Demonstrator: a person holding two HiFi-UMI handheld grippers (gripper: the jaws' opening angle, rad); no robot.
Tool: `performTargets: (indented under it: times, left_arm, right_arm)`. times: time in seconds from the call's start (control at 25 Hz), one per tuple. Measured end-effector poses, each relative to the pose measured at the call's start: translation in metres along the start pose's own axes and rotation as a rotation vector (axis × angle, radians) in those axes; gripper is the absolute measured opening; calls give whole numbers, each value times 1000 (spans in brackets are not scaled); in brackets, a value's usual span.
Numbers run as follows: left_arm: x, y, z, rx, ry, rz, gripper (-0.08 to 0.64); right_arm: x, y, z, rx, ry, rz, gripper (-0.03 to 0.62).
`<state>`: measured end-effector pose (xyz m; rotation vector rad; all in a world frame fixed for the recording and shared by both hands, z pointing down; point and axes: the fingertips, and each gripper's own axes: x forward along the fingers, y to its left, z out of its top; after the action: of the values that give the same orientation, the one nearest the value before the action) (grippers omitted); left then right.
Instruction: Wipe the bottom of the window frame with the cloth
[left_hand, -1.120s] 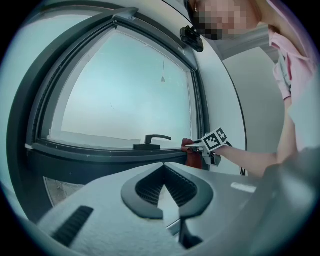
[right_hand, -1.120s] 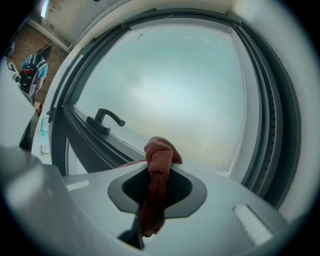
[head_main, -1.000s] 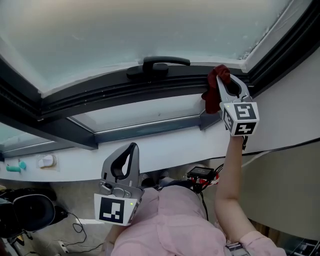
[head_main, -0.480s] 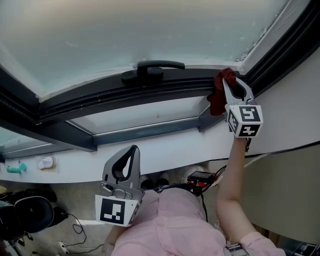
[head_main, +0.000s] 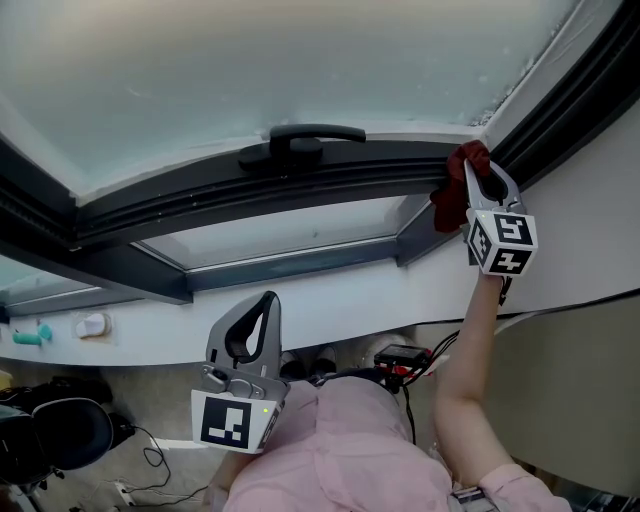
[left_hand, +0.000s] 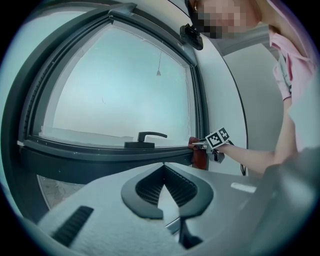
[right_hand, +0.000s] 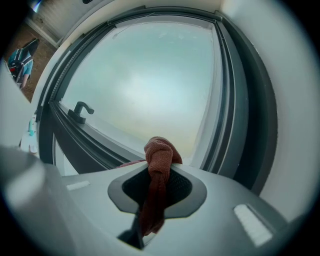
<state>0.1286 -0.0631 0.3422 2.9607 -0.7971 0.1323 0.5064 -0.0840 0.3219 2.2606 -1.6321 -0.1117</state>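
At the right-hand end of the window's bottom rail, where the dark grey window frame (head_main: 200, 195) turns up into its right side, the right hand-held gripper (head_main: 475, 172) is clamped on a dark red cloth (head_main: 450, 205) and holds it against the frame corner. The cloth is a coarse, knitted-looking fabric, bunched into a rounded knot above the jaw tips with a tail trailing down between the ribbed black pads, as the right gripper view shows up close (right_hand: 159, 152). The head view cannot show that grip; it gives instead the cloth's place on the rail and the bare forearm reaching up to it from a pink sleeve (head_main: 330, 450). The frame is smooth, matt and stepped in several parallel ridges, around a frosted, pale pane (head_main: 250, 70); a black lever handle (head_main: 300, 135) sits on the bottom rail, well left of the cloth. The left hand-held gripper (head_main: 262, 305) hangs low near the person's body, its grey jaws meeting at the tips with nothing between them, which the left gripper view confirms (left_hand: 163, 165). That view alone shows the cloth from the side, hanging down over the rail's face (left_hand: 199, 156) just beside the white wall (left_hand: 220, 100).
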Motion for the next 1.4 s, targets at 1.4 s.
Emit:
performTargets:
  times: [1.4]
  left_arm:
    - [-67,63,9,-35,-89,141,-5]
  right_arm:
    - [-63,276,117,57,-382,321,63]
